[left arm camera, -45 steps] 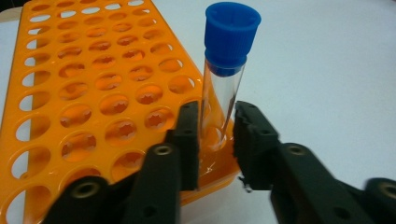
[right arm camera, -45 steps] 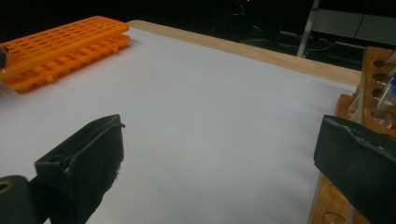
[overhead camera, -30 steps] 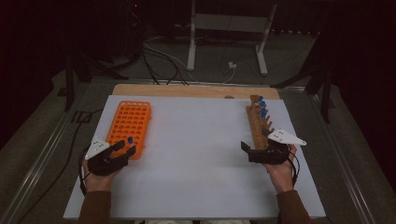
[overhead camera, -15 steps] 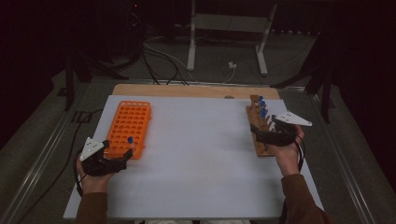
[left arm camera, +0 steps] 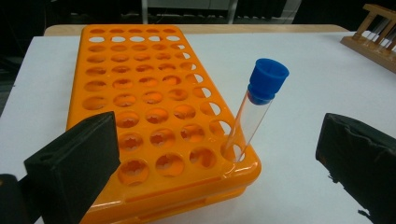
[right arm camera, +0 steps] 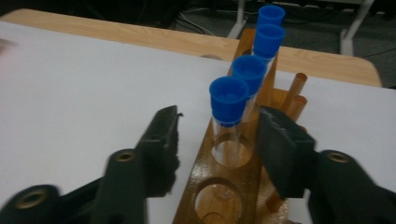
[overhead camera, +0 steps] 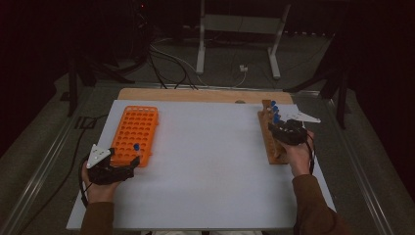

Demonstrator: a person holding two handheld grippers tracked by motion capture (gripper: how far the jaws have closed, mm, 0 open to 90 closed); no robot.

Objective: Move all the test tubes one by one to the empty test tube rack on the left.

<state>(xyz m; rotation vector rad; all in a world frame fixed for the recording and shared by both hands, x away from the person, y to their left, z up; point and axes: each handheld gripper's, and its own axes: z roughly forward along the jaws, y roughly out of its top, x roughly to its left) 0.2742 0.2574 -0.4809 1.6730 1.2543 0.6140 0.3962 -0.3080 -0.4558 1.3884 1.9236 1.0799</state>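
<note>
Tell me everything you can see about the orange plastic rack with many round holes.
The orange plastic rack is a flat rectangular block with rows of round holes, glossy and moulded. It lies flat on the white table top, at the person's left side. One clear tube with a blue cap stands tilted in a corner hole at its near edge; the other holes look empty. The left claw is open, one jaw at each side of that near edge, and I cannot tell whether the jaws touch the rack.
</note>
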